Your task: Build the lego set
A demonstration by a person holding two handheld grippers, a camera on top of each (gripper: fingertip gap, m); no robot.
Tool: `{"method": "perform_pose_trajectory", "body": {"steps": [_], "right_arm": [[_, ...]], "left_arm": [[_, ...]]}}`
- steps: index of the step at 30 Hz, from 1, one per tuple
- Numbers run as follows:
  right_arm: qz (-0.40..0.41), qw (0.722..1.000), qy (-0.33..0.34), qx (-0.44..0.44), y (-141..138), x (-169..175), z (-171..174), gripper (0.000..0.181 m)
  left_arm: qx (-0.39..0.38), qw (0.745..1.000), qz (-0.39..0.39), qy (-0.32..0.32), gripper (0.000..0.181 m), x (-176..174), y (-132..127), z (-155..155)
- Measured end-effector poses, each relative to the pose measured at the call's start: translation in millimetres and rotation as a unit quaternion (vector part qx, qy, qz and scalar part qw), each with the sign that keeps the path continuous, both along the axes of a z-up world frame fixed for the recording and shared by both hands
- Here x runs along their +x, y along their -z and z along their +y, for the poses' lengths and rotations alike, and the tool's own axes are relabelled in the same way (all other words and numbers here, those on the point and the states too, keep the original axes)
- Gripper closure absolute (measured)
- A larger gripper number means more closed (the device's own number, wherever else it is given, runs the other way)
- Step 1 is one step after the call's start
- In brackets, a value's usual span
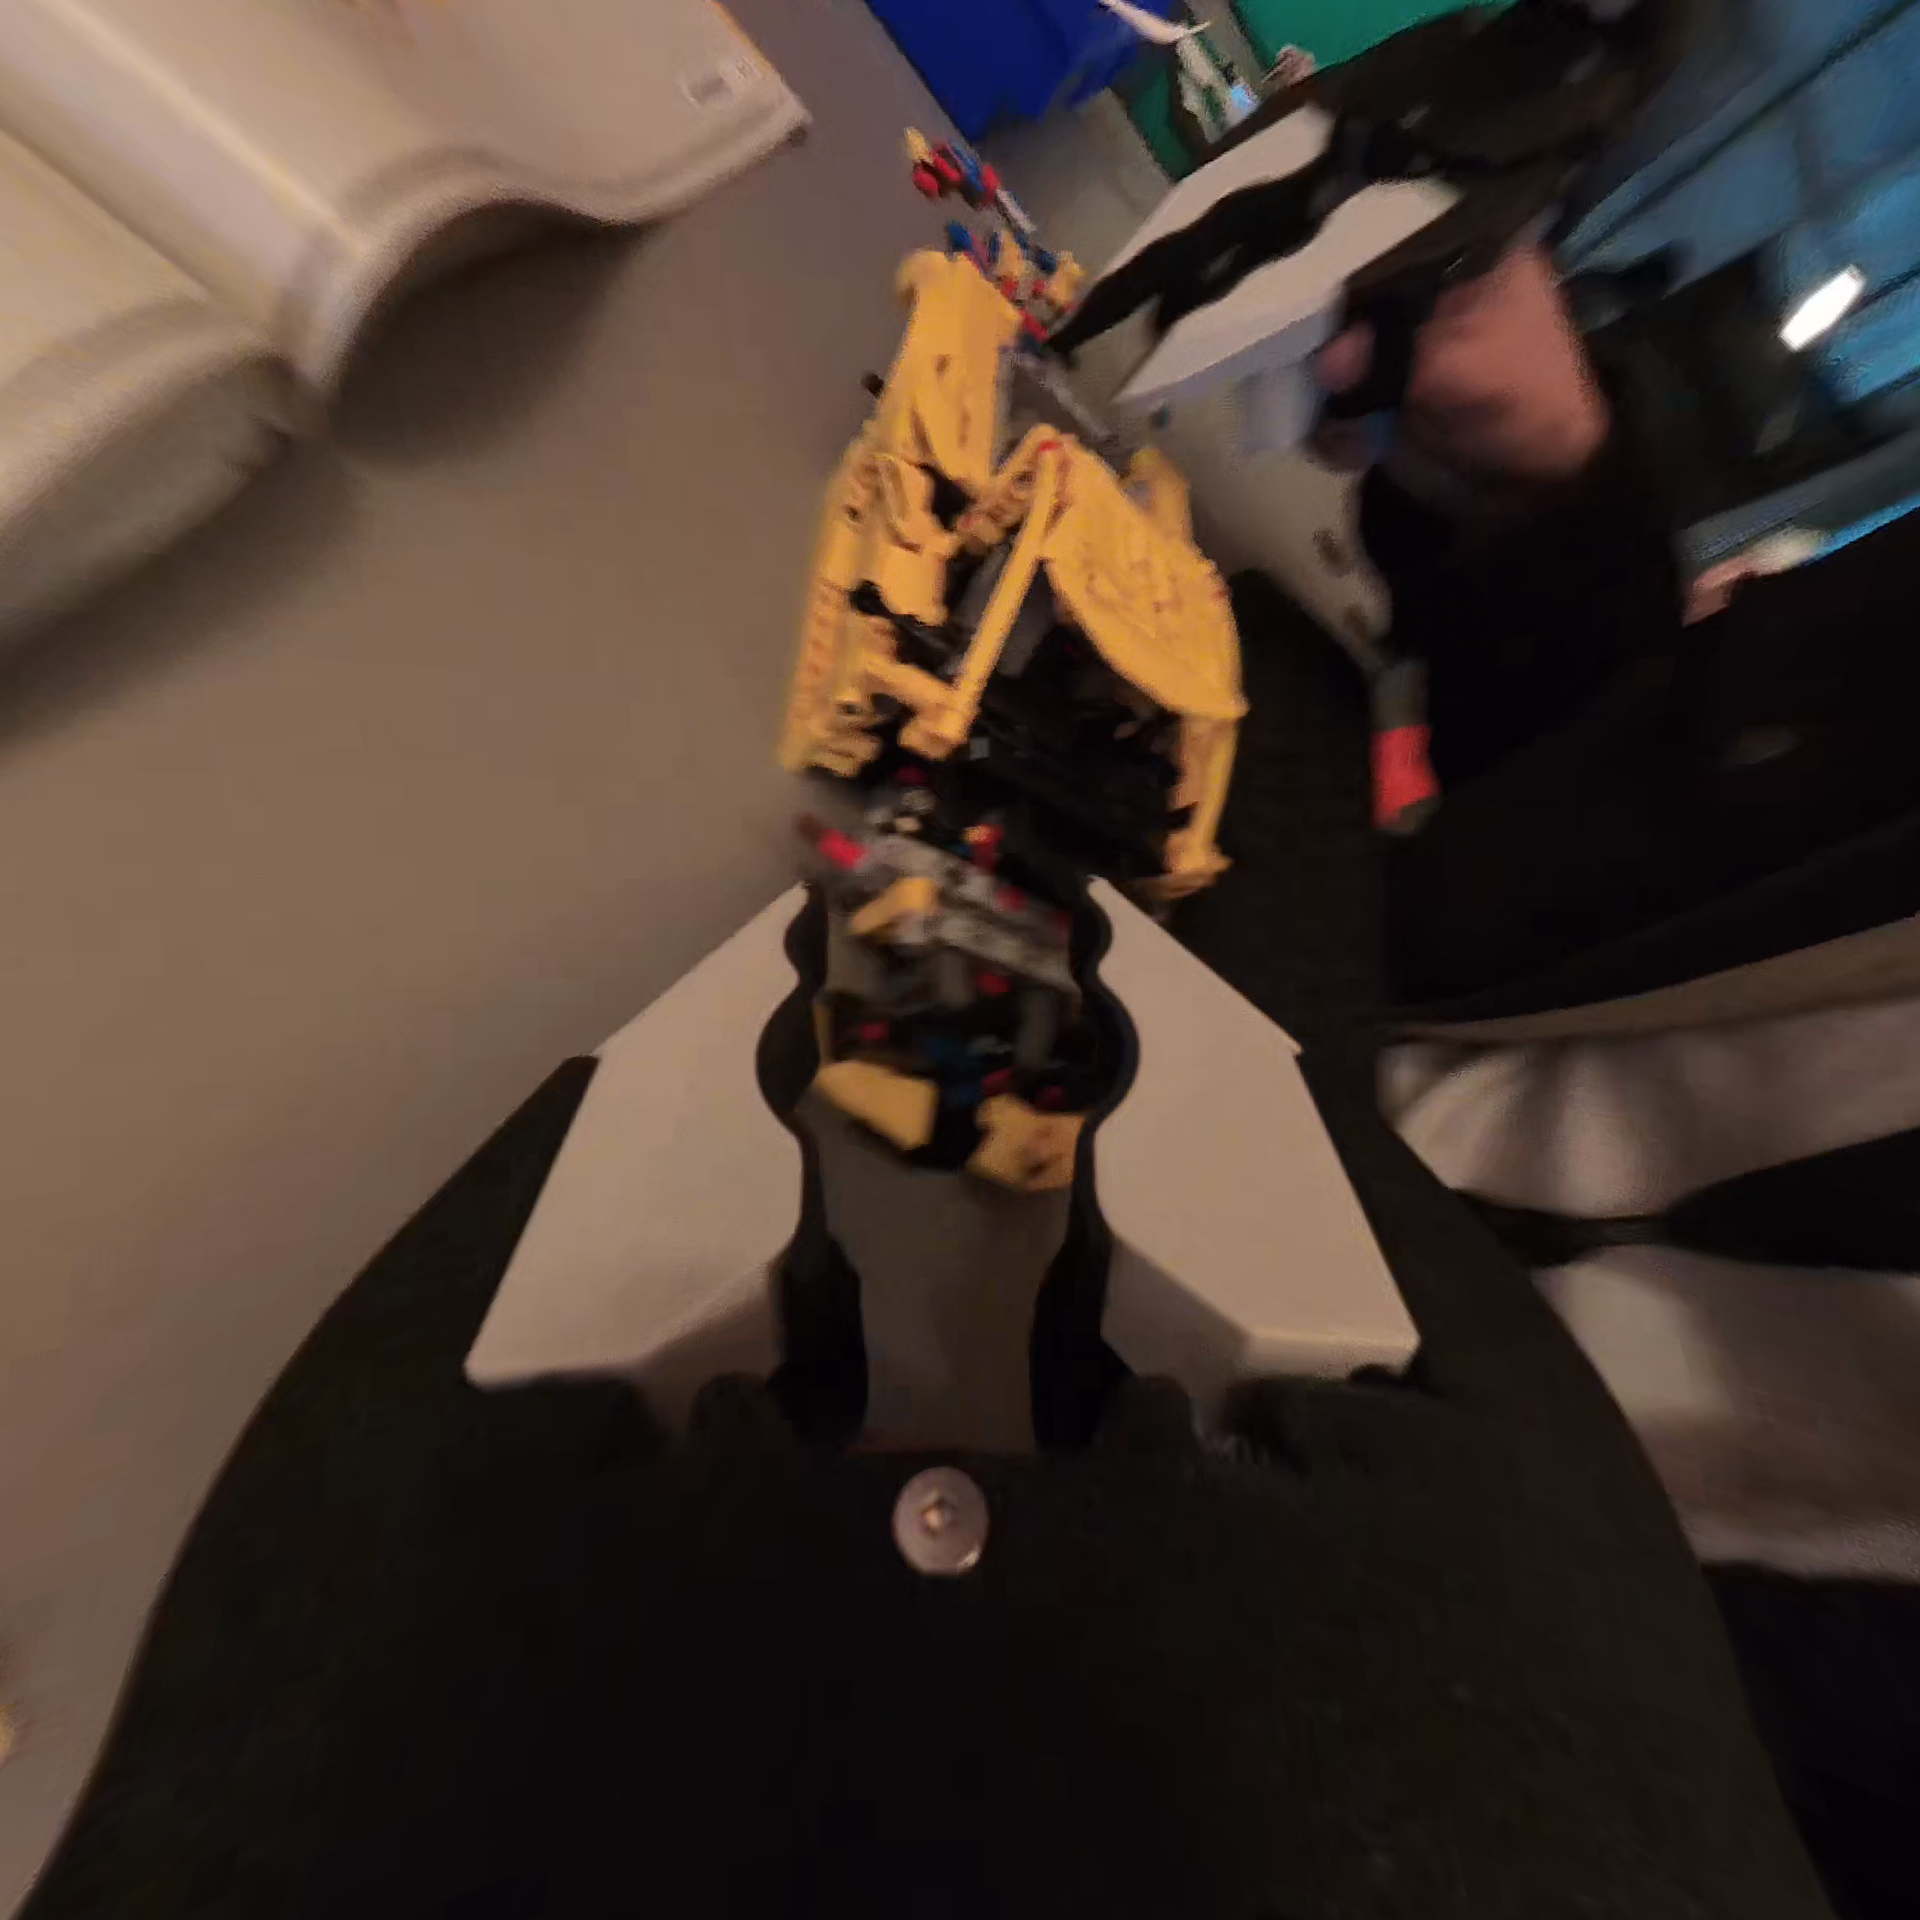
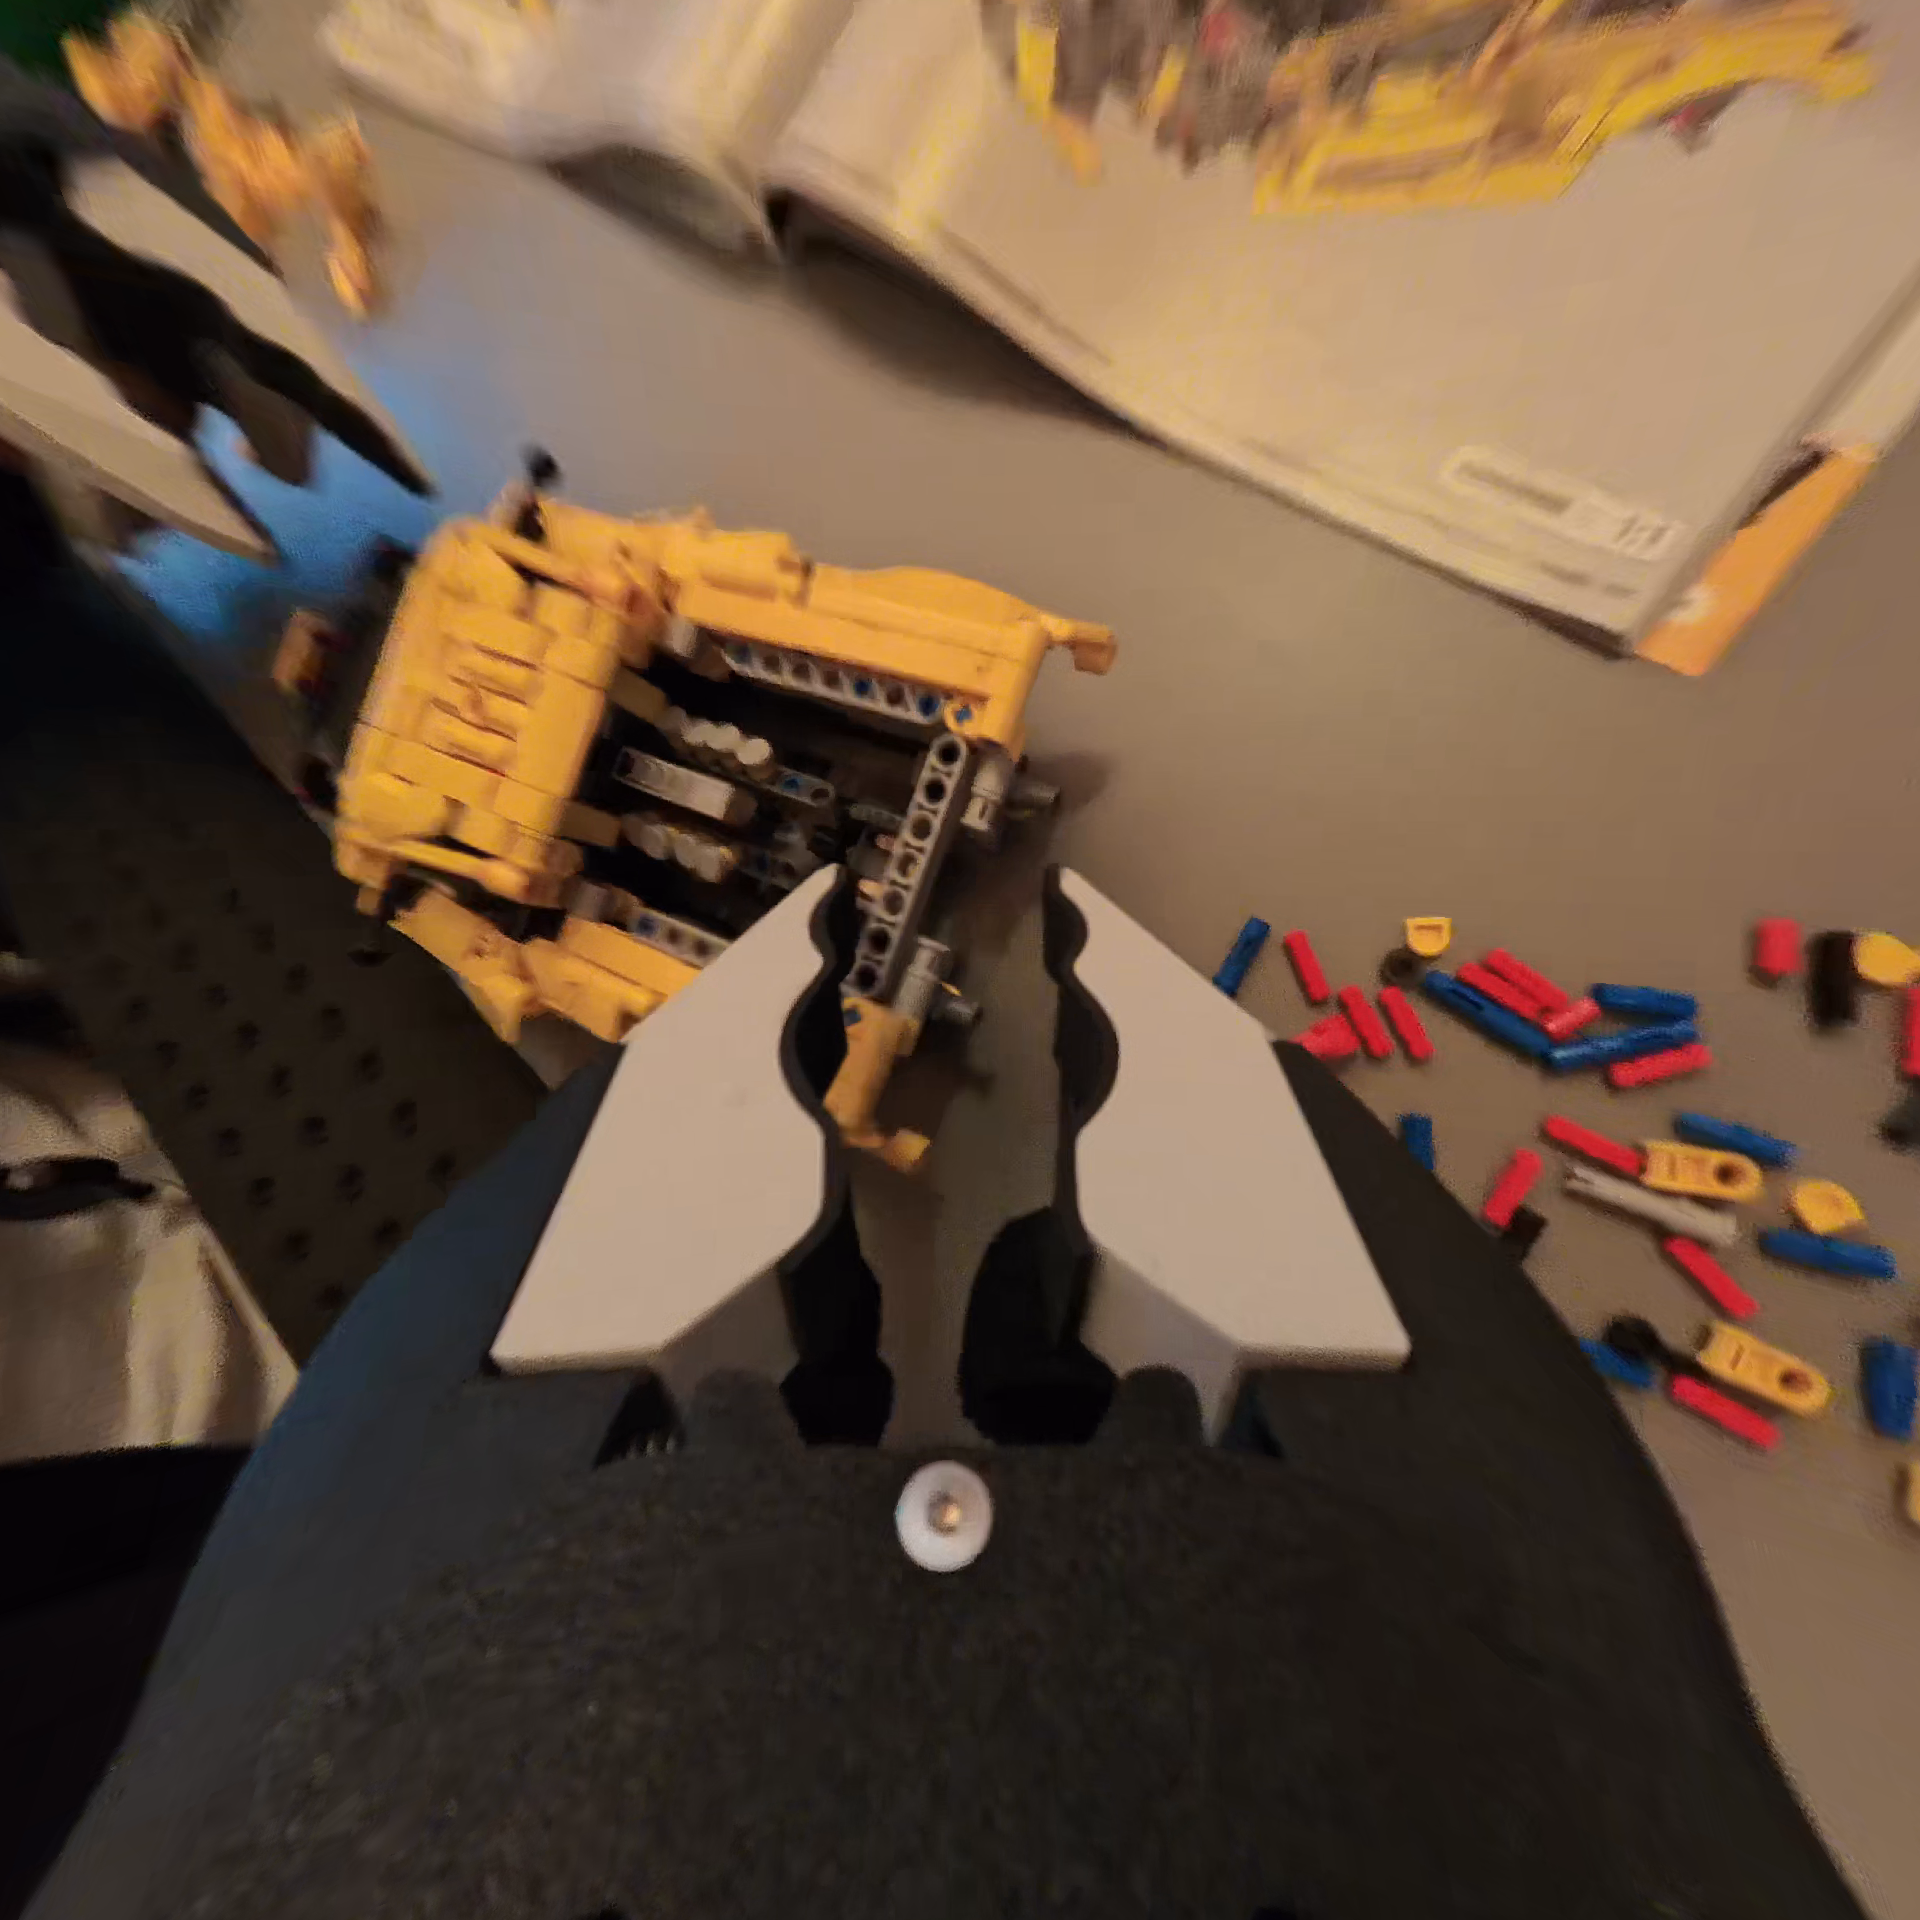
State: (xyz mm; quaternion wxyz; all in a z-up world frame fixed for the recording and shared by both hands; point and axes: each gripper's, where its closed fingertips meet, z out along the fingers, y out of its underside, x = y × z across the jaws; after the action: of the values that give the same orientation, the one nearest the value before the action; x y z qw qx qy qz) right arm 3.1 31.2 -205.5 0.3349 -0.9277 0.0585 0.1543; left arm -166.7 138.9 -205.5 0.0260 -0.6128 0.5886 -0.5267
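Your left wrist cam sits right behind its gripper (image 1: pixel 945 914), looking along the fingers, rolled sideways so the table (image 1: pixel 416 831) runs up the frame, very close to the model (image 1: pixel 997 582). Your right wrist cam looks steeply down past its gripper (image 2: pixel 940 883), also close. Both views share the model (image 2: pixel 665 769) (blurred), the table (image 2: pixel 1351 748), and each shows the other gripper farther off.

Hobby workroom: grey table (image 2: pixel 1299 748), instruction booklet (image 2: pixel 1351 343), storage bins (image 1: pixel 997 52).

The left gripper's (image 1: pixel 945 997) jaws clamp the yellow lego model's (image 1: pixel 997 582) near end.
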Motion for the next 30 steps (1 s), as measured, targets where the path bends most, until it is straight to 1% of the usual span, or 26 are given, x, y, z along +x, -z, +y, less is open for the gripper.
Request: {"method": "perform_pose_trajectory", "body": {"steps": [1,2,3,4,5,6,7,8,9,10,12,14,17,18,20,22,23,25,26,27,30], "right_arm": [[0.006,0.999,0.016,0.039,-15,-2,-2,0.140],[0.000,0.998,0.023,0.061,-24,-7,-7,0.133],[-0.020,0.998,0.031,0.047,-21,-13,-16,0.128],[-0.040,0.998,0.041,0.010,-9,-19,-29,0.119],[-0.045,0.997,0.048,-0.032,5,-29,-42,0.109],[-0.037,0.996,0.061,-0.056,14,-38,-50,0.105],[-0.015,0.996,0.075,-0.048,17,-48,-50,0.105],[0.006,0.995,0.091,-0.029,16,-55,-45,0.095],[0.009,0.995,0.099,-0.022,16,-57,-41,0.089],[-0.001,0.995,0.098,-0.024,17,-57,-39,0.091],[-0.006,0.996,0.092,-0.016,18,-57,-30,0.090],[-0.006,0.997,0.078,0.002,18,-55,-17,0.083],[-0.024,0.999,0.036,0.002,18,-52,4,0.079],[-0.028,0.999,0.036,-0.001,19,-50,8,0.084],[-0.021,0.997,0.069,-0.014,19,-47,3,0.093],[0.017,0.995,0.094,0.002,13,-62,-3,0.099],[0.032,0.995,0.096,0.009,13,-74,-5,0.102],[0.050,0.997,0.051,0.017,17,-111,-2,0.101],[0.042,0.999,0.031,0.012,22,-123,0,0.099],[0.027,0.999,0.016,0.021,22,-131,4,0.096],[0.000,0.996,-0.011,0.091,5,-143,22,0.095]], "left_arm": [[0.042,0.999,-0.022,-0.005,0.133,1,4,13],[0.064,0.997,-0.044,-0.006,0.132,2,5,20],[0.065,0.996,-0.057,0.002,0.132,3,5,20],[0.057,0.997,-0.057,0.012,0.132,4,6,18],[0.048,0.997,-0.050,0.022,0.132,5,9,14],[0.040,0.998,-0.043,0.036,0.132,5,13,9],[0.036,0.998,-0.033,0.045,0.133,5,16,5],[0.039,0.997,-0.028,0.055,0.133,5,16,1],[0.048,0.997,-0.028,0.057,0.136,5,18,-1],[0.059,0.996,-0.018,0.061,0.143,3,22,-3],[0.071,0.994,0.004,0.089,0.150,-7,29,-16],[0.113,0.991,0.007,0.067,0.151,-8,32,-14],[0.118,0.992,0.024,0.043,0.152,-14,33,-6],[0.116,0.992,0.028,0.030,0.152,-15,33,-2],[0.120,0.992,0.034,0.016,0.152,-19,33,0],[0.129,0.991,0.041,0.006,0.153,-24,33,-1],[0.126,0.991,0.045,-0.012,0.153,-26,33,-1],[0.112,0.991,0.047,-0.054,0.153,-28,33,0],[0.109,0.990,0.051,-0.073,0.153,-29,33,1],[0.115,0.988,0.054,-0.088,0.153,-30,33,1],[0.154,0.977,0.061,-0.133,0.155,-32,32,1]]}}
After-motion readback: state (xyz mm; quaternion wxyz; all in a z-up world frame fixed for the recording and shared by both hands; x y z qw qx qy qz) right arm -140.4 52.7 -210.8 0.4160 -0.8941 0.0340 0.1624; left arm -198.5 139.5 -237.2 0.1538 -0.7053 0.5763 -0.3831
